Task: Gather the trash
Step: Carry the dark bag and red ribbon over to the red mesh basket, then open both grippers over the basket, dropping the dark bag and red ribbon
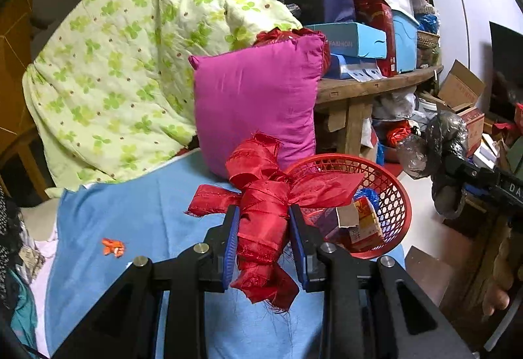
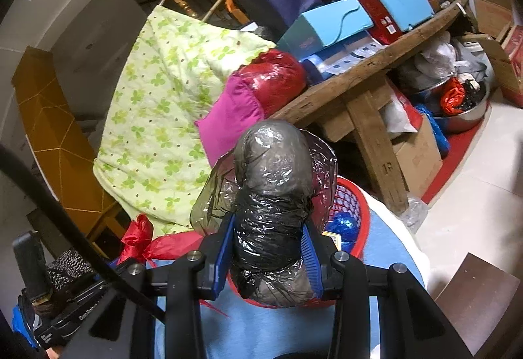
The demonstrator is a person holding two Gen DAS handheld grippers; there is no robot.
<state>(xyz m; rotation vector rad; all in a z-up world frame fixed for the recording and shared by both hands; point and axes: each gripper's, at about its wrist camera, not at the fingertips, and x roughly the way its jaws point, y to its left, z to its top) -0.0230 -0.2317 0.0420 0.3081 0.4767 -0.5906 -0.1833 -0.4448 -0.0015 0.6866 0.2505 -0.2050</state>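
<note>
Both grippers reach toward the red basket (image 1: 397,205), each angled downward. The left gripper (image 1: 263,225) is clamped on a red ribbon (image 1: 264,212), a crumpled, frayed satin bundle with loops flaring to either side, held just left of the basket and above the blue cloth (image 1: 137,221). The right gripper (image 2: 269,248) is clamped on a plastic wad (image 2: 273,195), a shiny grey-and-black film roll standing upright between the pads, directly over the basket's near rim (image 2: 351,192). Only the left view shows the basket's contents, a small box (image 1: 349,221) and blue wrapper (image 1: 369,195), an orange scrap (image 1: 112,246) well left of the basket on the cloth, and the right gripper from the side. Only the right view shows the floor (image 2: 474,195) right of the basket. A magenta pillow (image 1: 255,104) stands behind the basket.
</note>
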